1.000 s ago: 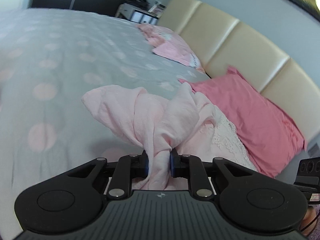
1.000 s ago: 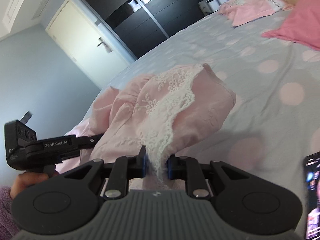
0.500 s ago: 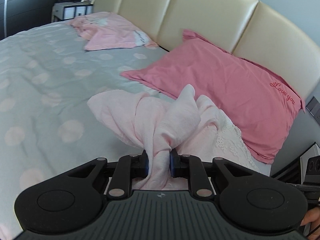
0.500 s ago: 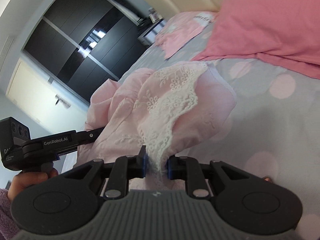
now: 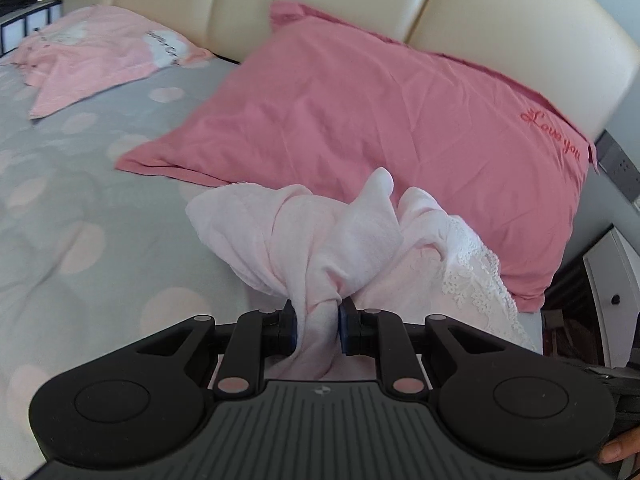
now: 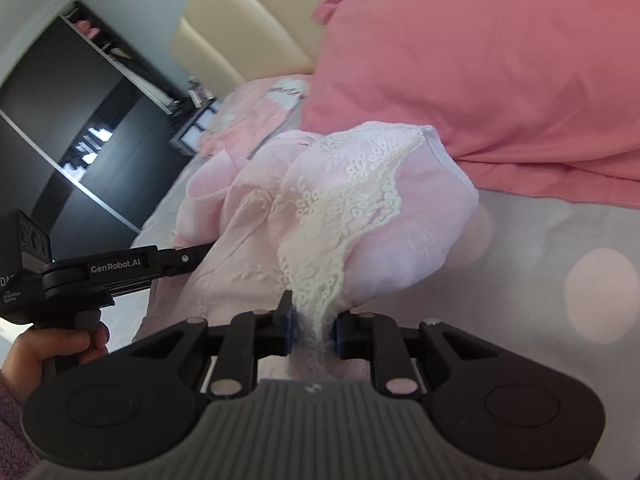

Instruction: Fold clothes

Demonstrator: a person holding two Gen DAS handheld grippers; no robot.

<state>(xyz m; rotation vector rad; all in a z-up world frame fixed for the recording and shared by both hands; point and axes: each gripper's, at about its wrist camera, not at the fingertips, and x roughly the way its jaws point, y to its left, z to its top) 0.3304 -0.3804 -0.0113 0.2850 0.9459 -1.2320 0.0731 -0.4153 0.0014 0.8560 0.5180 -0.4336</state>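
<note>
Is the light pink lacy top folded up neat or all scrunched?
Scrunched. The light pink lacy top bunches in twisted lumps between the left gripper and right gripper.

The dark pink pillow [image 5: 380, 120] carries red embroidered script reading "Love you" near its right corner. In the right wrist view, the side of the left gripper [image 6: 120, 270] bears white lettering, "GenRobot.AI". Print on the folded pink garment [image 5: 100, 52] by the headboard is too blurred to read.
</note>
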